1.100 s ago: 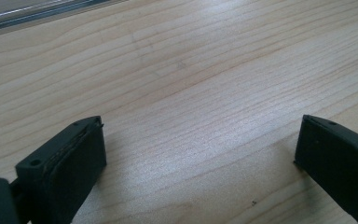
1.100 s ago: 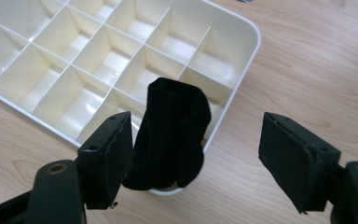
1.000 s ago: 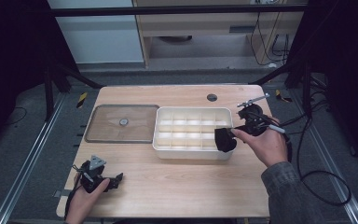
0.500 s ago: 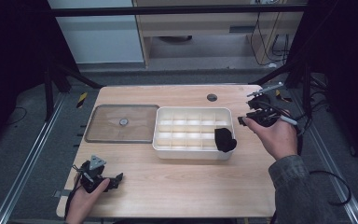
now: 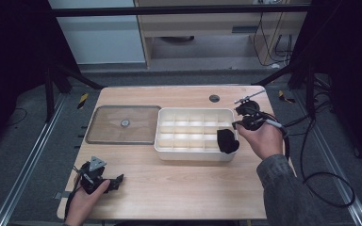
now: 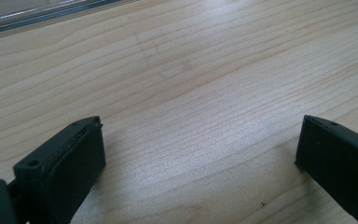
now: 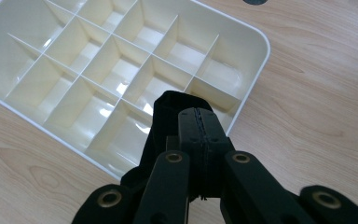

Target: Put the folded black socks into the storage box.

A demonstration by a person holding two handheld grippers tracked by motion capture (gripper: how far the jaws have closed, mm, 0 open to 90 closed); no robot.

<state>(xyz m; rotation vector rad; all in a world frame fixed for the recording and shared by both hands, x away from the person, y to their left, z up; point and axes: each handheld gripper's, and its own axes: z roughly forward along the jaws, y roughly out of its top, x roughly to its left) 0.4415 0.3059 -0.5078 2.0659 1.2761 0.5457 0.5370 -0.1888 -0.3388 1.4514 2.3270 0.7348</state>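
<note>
A white compartment tray (image 5: pixel 193 151) (image 7: pixel 23 112) stands mid-table, its cells bare. Over its front right corner hangs a black fabric piece (image 5: pixel 226 140) (image 7: pixel 168 105). My right gripper (image 5: pixel 233 134) (image 7: pixel 200 119) is shut on this piece, with the jaws pressed together and the fabric bulging beyond the tips. The hand holds that gripper just right of the tray. My left gripper (image 5: pixel 115 181) rests on the table near the front left corner. It is open, with its wide-apart fingers (image 6: pixel 70 158) lying on bare wood and nothing between them.
A clear flat lid (image 5: pixel 122 124) with a small centre knob lies left of the tray. A dark round hole (image 5: pixel 214 98) sits in the tabletop behind the tray. Cables trail off the table's right side (image 5: pixel 306 155).
My right hand swung out to the right and came back toward the tray's corner. The black fabric piece stayed at that corner. The left gripper has not moved.
</note>
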